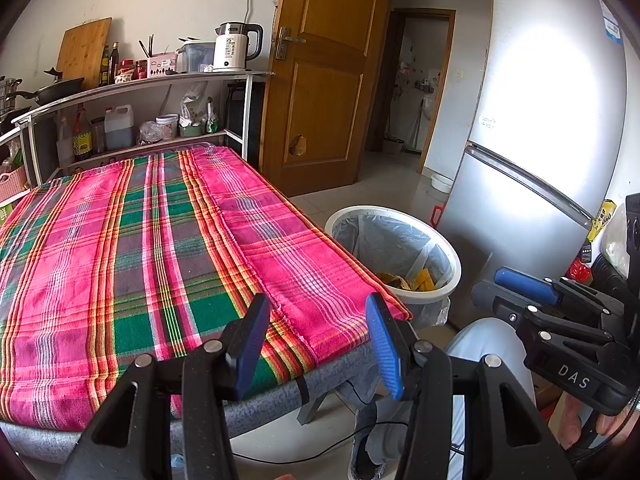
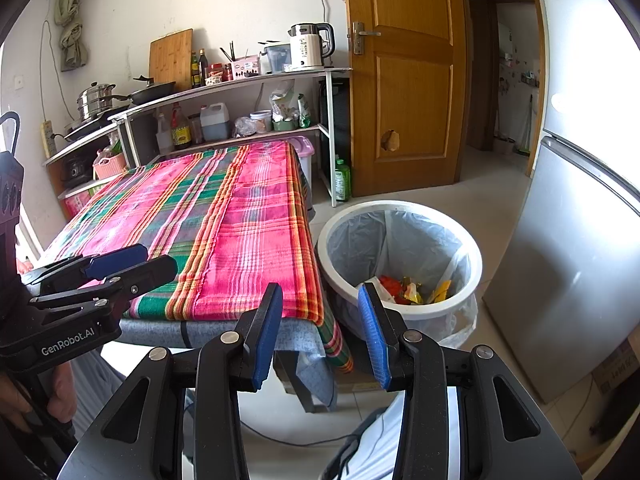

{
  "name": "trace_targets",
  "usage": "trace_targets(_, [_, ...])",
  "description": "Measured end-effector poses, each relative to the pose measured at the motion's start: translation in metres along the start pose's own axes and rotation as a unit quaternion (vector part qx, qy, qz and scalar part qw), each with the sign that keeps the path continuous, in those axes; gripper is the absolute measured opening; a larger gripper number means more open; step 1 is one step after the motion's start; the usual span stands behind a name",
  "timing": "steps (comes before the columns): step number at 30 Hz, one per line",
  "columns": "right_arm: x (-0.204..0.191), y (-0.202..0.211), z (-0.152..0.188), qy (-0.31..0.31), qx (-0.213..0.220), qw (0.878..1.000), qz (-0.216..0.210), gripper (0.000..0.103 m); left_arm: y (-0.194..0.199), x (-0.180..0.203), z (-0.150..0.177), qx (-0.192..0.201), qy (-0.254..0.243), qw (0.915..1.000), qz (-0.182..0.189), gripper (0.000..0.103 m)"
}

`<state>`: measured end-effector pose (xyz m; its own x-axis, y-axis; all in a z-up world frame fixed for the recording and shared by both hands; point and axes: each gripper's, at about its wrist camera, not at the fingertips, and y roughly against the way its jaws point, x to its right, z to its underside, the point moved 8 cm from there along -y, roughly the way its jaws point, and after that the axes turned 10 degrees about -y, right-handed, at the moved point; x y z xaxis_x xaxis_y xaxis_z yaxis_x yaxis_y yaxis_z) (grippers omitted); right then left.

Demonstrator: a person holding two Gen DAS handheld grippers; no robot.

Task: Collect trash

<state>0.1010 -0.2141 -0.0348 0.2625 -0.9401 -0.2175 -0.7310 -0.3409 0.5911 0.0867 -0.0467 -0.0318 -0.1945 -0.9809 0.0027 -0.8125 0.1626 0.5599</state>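
Note:
A white trash bin (image 1: 448, 254) lined with a clear bag stands on the floor just right of the table; it also shows in the right wrist view (image 2: 472, 256). Colourful wrappers (image 2: 408, 290) lie at its bottom, also seen in the left wrist view (image 1: 412, 280). The table (image 1: 264, 402) is covered by a pink and green plaid cloth (image 2: 224, 232) with no loose items on it. My left gripper (image 1: 318, 338) is open and empty over the table's near right corner. My right gripper (image 2: 320, 330) is open and empty, between the table corner and the bin.
A silver fridge (image 1: 532, 152) stands right of the bin. A wooden door (image 2: 404, 80) is behind it. A shelf rack (image 2: 240, 84) with kettle, bottles and pans lines the back wall. My knee (image 1: 488, 344) is below the grippers.

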Motion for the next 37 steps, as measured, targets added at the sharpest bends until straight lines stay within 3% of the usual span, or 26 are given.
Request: trace_targets(37, [-0.0017, 0.0020, 0.0005, 0.001, 0.000, 1.000, 0.000, 0.040, 0.0011, 0.0048, 0.0041, -0.002, -0.004, 1.0000, 0.004, 0.052])
